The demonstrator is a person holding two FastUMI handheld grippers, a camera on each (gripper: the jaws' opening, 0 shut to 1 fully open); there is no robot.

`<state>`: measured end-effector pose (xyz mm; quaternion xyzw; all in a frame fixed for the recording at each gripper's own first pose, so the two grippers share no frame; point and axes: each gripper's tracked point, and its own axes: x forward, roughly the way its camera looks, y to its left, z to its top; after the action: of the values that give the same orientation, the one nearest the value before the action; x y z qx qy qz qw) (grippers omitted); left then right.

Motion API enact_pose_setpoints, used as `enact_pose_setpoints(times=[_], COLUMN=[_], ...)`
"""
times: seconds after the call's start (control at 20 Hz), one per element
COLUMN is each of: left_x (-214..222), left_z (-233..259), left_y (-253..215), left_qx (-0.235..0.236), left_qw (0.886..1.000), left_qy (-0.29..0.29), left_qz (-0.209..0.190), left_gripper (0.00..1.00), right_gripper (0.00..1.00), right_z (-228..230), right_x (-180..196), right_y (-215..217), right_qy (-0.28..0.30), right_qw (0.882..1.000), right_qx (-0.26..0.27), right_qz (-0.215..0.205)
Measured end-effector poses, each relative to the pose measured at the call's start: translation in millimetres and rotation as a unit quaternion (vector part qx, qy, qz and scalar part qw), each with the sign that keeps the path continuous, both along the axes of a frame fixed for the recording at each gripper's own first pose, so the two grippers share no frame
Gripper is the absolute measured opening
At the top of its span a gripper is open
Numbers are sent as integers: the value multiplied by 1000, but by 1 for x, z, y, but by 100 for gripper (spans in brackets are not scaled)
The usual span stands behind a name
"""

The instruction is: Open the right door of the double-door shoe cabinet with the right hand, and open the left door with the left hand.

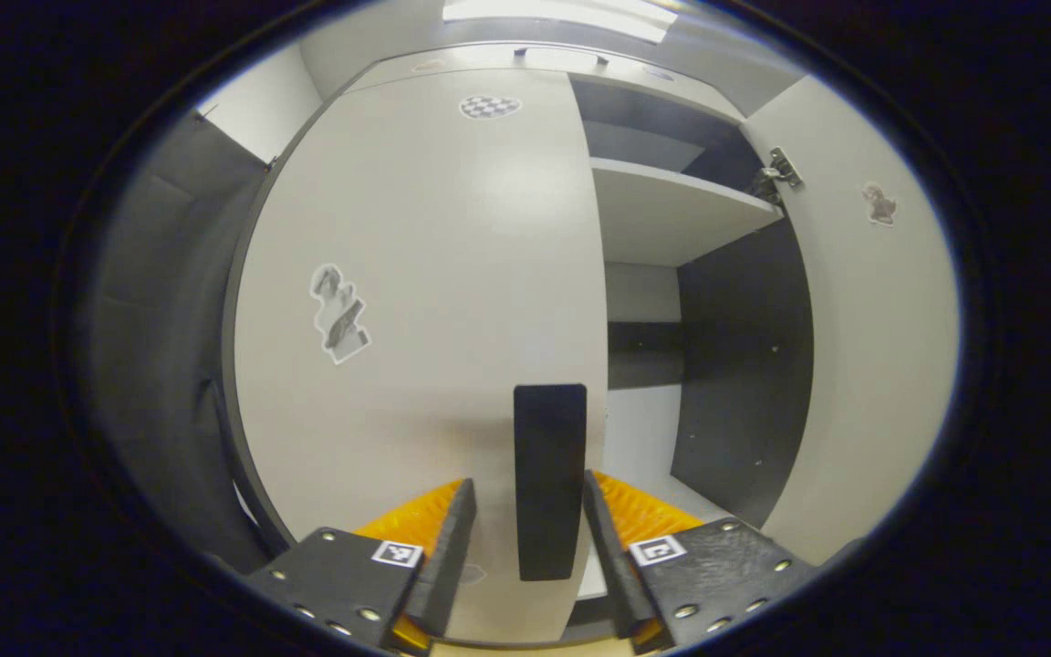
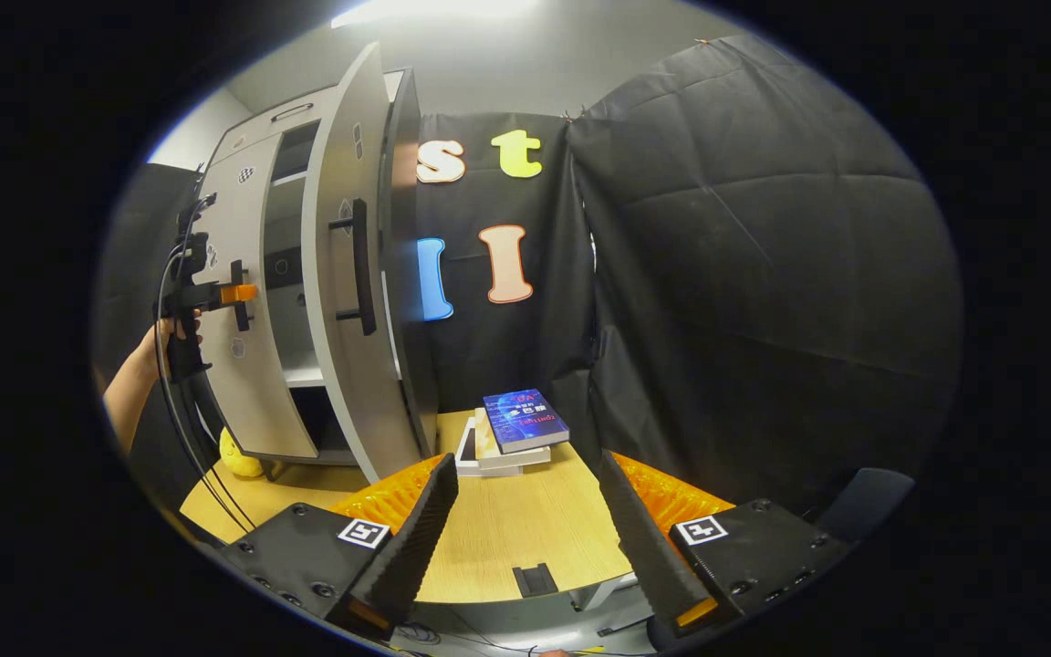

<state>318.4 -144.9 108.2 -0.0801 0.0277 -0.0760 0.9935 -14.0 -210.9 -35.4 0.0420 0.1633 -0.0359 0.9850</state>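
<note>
While the left gripper [image 1: 525, 534] straddles the flat black handle [image 1: 549, 479] (matte), fingers apart.

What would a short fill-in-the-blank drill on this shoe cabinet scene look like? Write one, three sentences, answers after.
1. The right door of the cabinet already stands ____.
2. The left gripper has the black ____ of the left door between its fingers, which do not yet press on it.
3. On the wooden table, the stack of books lies beside the cabinet, and the right gripper holds ____.

Missing words: open; handle; nothing
</note>
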Motion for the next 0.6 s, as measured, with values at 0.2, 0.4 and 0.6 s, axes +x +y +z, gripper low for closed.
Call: enact_pose_setpoints(times=[0.2, 0.4, 0.6], left_x=[-3, -4, -7], left_z=[2, 0, -1], left_y=[-4, -9, -8], left_qx=[10, 17, 15], left_qw=[1000, 1000, 1000], left_qy=[-10, -7, -15], left_qz=[-6, -9, -3], left_gripper=[52, 29, 27], right_gripper=[98, 98, 98], right_z=[-3, -1, 0], right_x=[4, 7, 12], right_y=[-2, -6, -8], right_qy=[0, -6, -17], right_qw=[1000, 1000, 1000], right_qx=[5, 4, 9], right_qz=[2, 6, 16])
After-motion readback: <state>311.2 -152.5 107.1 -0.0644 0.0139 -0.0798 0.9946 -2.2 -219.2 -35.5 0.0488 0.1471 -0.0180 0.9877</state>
